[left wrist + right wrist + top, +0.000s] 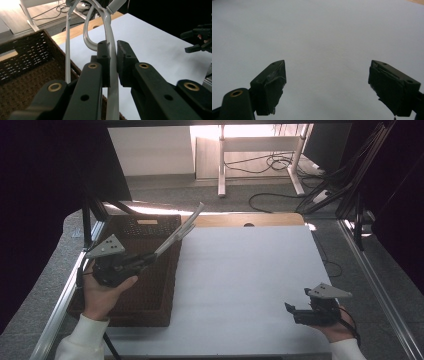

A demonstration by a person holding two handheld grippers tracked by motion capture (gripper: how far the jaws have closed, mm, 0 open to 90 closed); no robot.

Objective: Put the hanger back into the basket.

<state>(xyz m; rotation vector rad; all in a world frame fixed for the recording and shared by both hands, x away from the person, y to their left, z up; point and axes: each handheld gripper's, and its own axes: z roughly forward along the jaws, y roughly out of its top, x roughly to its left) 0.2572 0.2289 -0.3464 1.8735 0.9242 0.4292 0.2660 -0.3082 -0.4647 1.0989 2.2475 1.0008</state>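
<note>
- We count two grippers, one in each of the person's hands. The left gripper (150, 256) sits at the left-centre of the high view, above the basket; the right gripper (291, 310) sits at the lower right of that view, over the white sheet.
- We count one white hanger (179, 231), pinched by the left gripper. In the high view it slants up and to the right from the jaws, its far end reaching past the basket's upper right corner towards the wooden strip.
- In the left gripper view the hanger (110, 50) runs between the two black jaws, which press on it from both sides; its thin rods curve away towards the top of the frame, and we count at least two rods there, one at the left and one looping in the centre.
- We see the right gripper (327, 85) with its two jaws spread wide apart, nothing between them, plain white sheet behind.
- We count one dark woven basket (150, 285) at the left of the high view, resting partly on the sheet; what lies inside it we cannot tell.
- One white sheet (245, 280) covers most of the table, with a strip of wooden tabletop (260, 220) showing along its upper edge.
</note>
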